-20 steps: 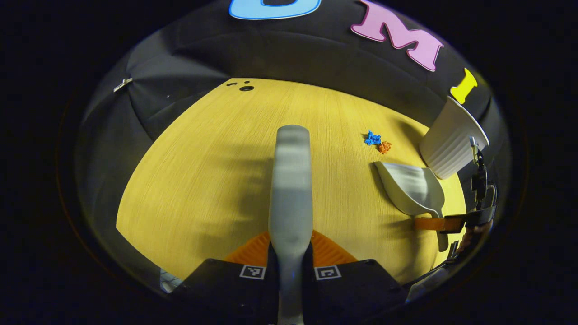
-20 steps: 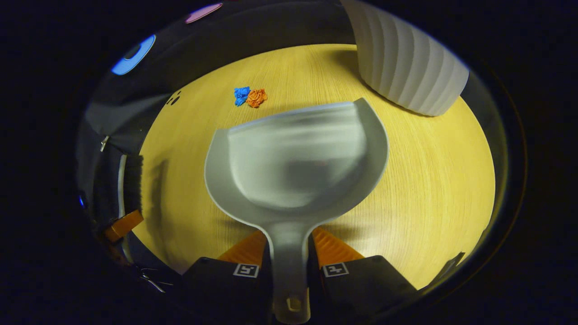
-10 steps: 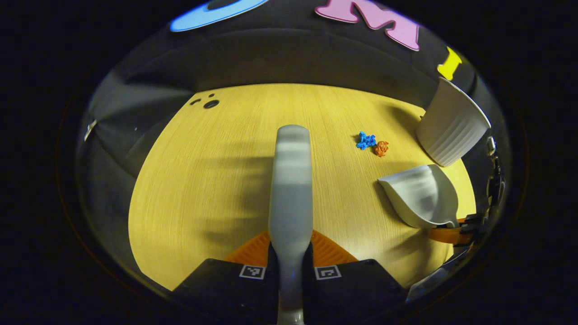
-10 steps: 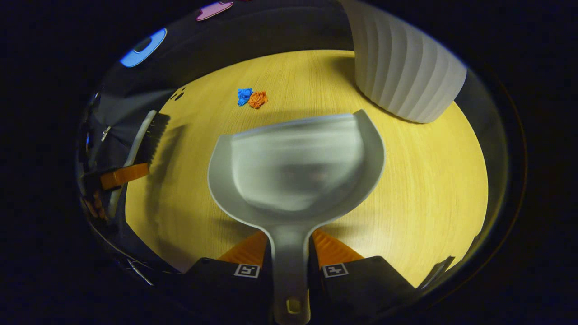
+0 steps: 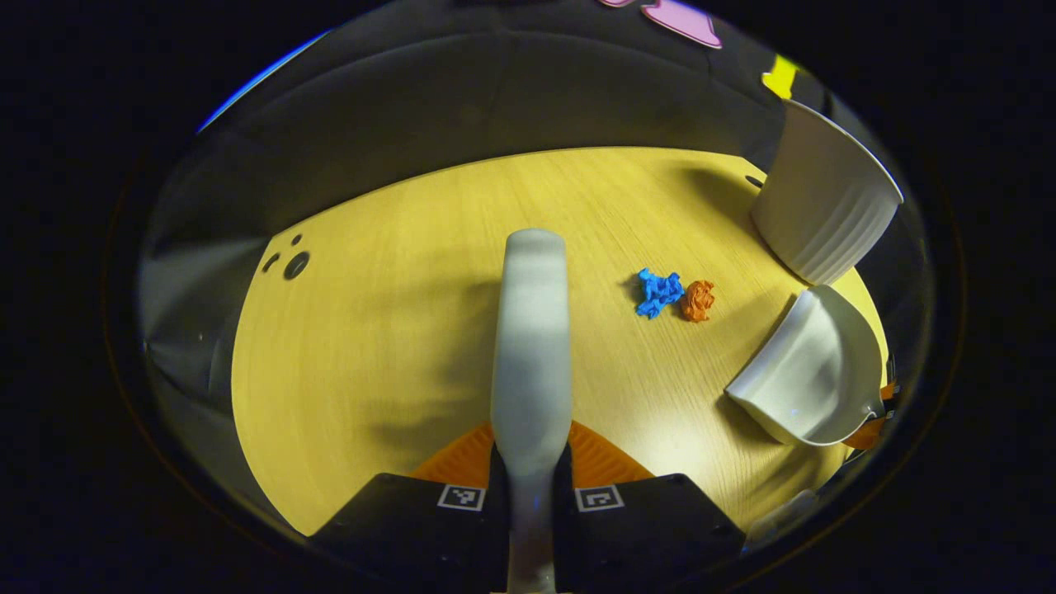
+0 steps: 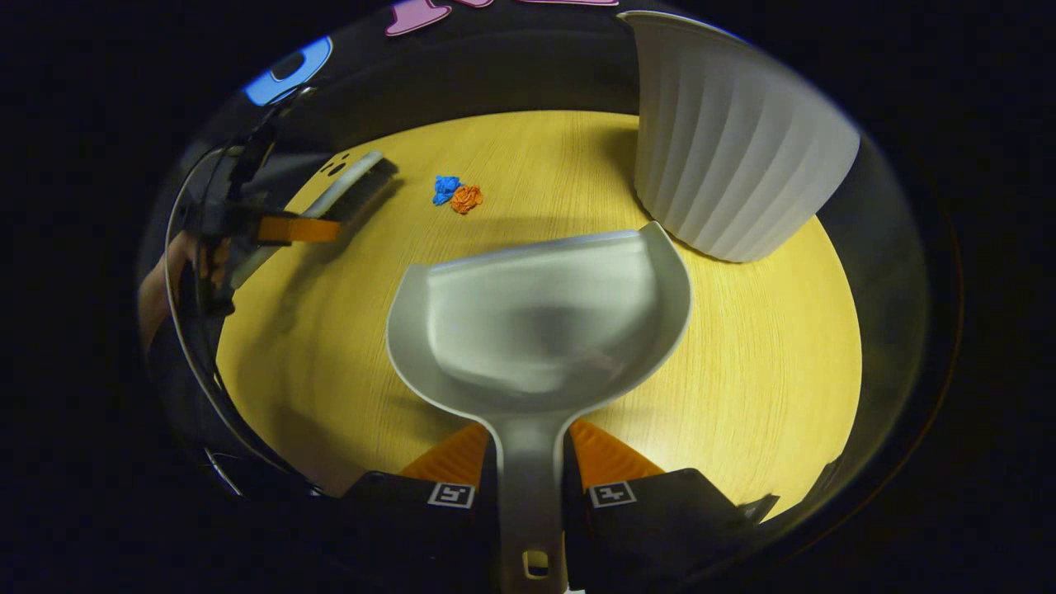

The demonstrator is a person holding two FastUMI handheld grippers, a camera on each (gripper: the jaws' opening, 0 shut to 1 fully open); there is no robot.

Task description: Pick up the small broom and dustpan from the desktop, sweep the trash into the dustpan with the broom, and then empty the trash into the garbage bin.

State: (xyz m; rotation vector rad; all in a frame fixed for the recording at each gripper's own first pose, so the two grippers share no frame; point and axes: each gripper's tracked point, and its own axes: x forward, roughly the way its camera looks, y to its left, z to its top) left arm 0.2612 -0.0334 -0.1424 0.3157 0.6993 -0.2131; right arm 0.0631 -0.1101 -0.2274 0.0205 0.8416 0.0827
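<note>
Holding both tools off the desktop [image 5: 371, 346], we have the pick-up done: our left gripper [image 5: 530, 462] has its jaws closed on the handle of the small broom [image 5: 530, 330], and our right gripper [image 6: 529, 470] has its jaws closed on the handle of the dustpan [image 6: 536, 322]. Sweeping has not begun, we judge. The trash, a blue scrap [image 5: 657, 291] touching an orange scrap [image 5: 698, 299], lies loose on the wood, just right of the broom head in the left gripper view and beyond the pan's far lip in the right gripper view. The garbage bin [image 6: 734, 148] stands at the far right, beside the pan, awaiting the emptying.

Against the frame a second ago, the scraps sit nearer and larger before the broom, the dustpan has tipped more upright at the right edge, and in the right gripper view the broom [image 6: 351, 186] has swung from the near left toward the scraps.
</note>
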